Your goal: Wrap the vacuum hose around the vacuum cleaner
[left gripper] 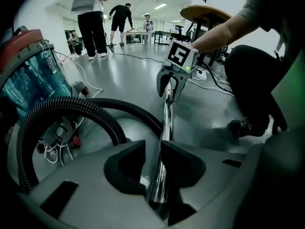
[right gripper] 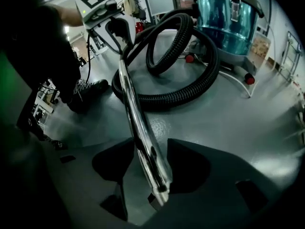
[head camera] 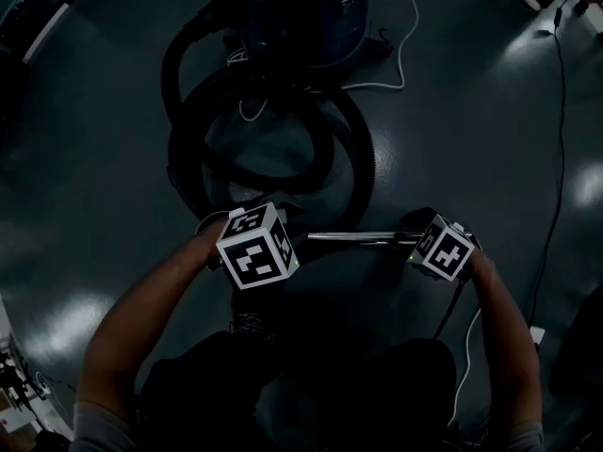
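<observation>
A canister vacuum cleaner (head camera: 292, 8) with a red top and a teal bin (right gripper: 226, 18) stands on the grey floor. Its black ribbed hose (head camera: 273, 158) lies in loops in front of it and ends in a chrome wand (head camera: 353, 237). I hold that wand level between both grippers. My left gripper (left gripper: 153, 149) is shut on the wand near the hose end. My right gripper (right gripper: 151, 147) straddles the wand's free tip (right gripper: 159, 187), its jaws wider than the tube, with a gap at the left pad. From each gripper view the other gripper shows at the wand's far end.
A white power cord (head camera: 405, 55) trails from the vacuum, and a black cable (head camera: 556, 158) runs along the floor at the right. My shoe (left gripper: 243, 125) is beside the wand. Several people (left gripper: 90, 18) and a round table (left gripper: 205, 13) stand farther off.
</observation>
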The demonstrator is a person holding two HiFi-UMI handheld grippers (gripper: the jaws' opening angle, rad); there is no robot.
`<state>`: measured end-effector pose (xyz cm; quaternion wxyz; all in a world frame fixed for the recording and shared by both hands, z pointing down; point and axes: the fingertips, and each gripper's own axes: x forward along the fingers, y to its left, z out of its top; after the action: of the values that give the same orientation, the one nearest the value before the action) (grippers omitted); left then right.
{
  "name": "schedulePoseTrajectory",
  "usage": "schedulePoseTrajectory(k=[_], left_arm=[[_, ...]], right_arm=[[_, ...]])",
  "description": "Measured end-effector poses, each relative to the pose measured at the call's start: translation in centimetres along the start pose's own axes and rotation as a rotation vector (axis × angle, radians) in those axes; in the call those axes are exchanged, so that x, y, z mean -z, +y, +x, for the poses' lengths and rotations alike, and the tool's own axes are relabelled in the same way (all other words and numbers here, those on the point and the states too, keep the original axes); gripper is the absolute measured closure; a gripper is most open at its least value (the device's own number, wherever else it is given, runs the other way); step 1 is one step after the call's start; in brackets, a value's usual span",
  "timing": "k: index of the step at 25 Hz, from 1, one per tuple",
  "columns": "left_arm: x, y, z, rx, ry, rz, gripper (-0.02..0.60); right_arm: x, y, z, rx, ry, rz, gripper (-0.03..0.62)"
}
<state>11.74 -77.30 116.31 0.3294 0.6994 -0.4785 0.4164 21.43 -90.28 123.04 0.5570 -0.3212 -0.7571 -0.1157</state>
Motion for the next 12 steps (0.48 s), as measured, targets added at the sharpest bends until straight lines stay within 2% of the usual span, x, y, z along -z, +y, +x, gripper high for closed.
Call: schedulePoseTrajectory(k=[3,5,7,10,11,12], left_arm=[[-0.9,0.9,-0.7,-0.043,-0.023,0.031,0.573],[-1.7,1.4,-1.3,-0.047,-0.064,0.045,0.574],[-2.2,2.0,-2.0,-0.045,-0.089,0.037,0.574],[-2.6,3.7,-3.8,-0.059,-0.092,-0.002,0.574],[-2.8,4.4,-4.6,-0.067,-0.098,-0.023,0.574],[-3.1,5.1,-5.6,-0.08,-0.108,-0.047,0.574]], right_arm=[[-3.1,-0.1,-2.3,-0.029,-0.146,0.058,0.378],[-4.9,-0.6,-3.6,-0.031,-0.22,0.099,0.379],[-6.6,-1.1,-4.8,0.007,-0.251,0.108,0.383],[-9.4,-2.0,-7.3,0.111,-0.312,0.113,0.555],[-10.3,-2.2,-8.2,0.133,-0.334,0.118,0.588],[-11.3,-2.2,-9.1,0.143,-0.352,0.124,0.589]])
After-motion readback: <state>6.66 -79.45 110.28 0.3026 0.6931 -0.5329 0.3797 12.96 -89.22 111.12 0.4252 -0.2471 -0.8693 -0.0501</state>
